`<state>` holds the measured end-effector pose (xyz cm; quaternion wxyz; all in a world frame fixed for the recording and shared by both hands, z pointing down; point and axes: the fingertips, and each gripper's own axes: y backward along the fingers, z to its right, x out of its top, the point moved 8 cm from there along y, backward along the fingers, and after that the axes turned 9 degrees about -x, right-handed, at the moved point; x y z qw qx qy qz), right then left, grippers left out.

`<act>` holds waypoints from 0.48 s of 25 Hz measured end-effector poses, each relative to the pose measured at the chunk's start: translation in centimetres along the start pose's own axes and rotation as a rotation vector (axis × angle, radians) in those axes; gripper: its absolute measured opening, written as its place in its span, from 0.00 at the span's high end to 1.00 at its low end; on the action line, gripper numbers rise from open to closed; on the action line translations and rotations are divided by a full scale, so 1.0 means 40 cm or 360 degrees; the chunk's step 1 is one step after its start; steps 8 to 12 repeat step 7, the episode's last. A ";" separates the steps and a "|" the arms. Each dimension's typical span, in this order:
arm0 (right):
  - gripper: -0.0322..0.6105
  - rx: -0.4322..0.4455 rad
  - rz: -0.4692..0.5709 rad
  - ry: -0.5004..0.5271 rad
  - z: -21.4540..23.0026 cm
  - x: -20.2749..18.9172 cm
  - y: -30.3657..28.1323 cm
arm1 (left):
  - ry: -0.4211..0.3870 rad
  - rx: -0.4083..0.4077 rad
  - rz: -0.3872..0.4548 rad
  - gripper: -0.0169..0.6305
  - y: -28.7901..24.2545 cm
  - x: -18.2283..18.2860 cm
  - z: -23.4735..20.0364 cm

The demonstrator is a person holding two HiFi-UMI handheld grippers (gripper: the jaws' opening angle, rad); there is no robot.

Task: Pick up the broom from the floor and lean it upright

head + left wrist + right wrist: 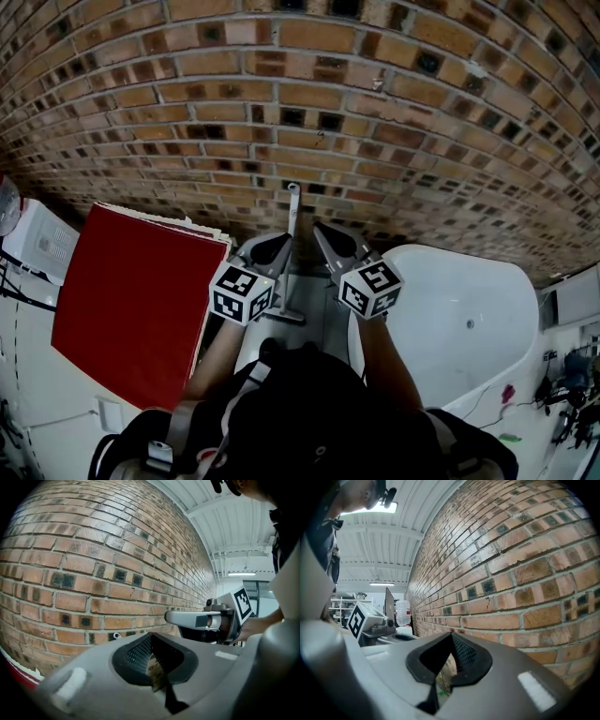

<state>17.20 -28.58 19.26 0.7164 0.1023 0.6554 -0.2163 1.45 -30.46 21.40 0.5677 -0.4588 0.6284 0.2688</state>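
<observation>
Broom (pixel 292 234): stands near upright, its top against the brick wall (pixel 300 112) and its head on the floor, between the two grippers.

Left gripper (pixel 278 247): fingers drawn narrow, nothing between them, just beside the handle.

Right gripper (pixel 326 236): fingers likewise narrow and empty.

Assessment: lifting and leaning appear complete. Only withdrawal remains, provided the broom stands unaided.

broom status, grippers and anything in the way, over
Left gripper, right gripper shut, empty. Broom upright against the brick wall between them, not held. Red board left, white tub right, neither blocking.
</observation>
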 end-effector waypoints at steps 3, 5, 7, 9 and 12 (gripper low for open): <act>0.95 0.0002 -0.0001 0.0003 0.001 0.000 0.000 | 0.0004 0.0000 -0.0008 0.97 -0.002 -0.004 0.001; 0.95 0.0005 -0.0001 0.0005 0.003 0.002 0.000 | 0.0007 0.0005 -0.0013 0.97 -0.003 -0.004 -0.001; 0.95 0.0007 -0.0002 0.0008 0.005 0.003 -0.001 | 0.0010 0.0011 -0.0015 0.97 -0.005 -0.005 -0.002; 0.95 0.0007 -0.0002 0.0008 0.005 0.003 -0.001 | 0.0010 0.0011 -0.0015 0.97 -0.005 -0.005 -0.002; 0.95 0.0007 -0.0002 0.0008 0.005 0.003 -0.001 | 0.0010 0.0011 -0.0015 0.97 -0.005 -0.005 -0.002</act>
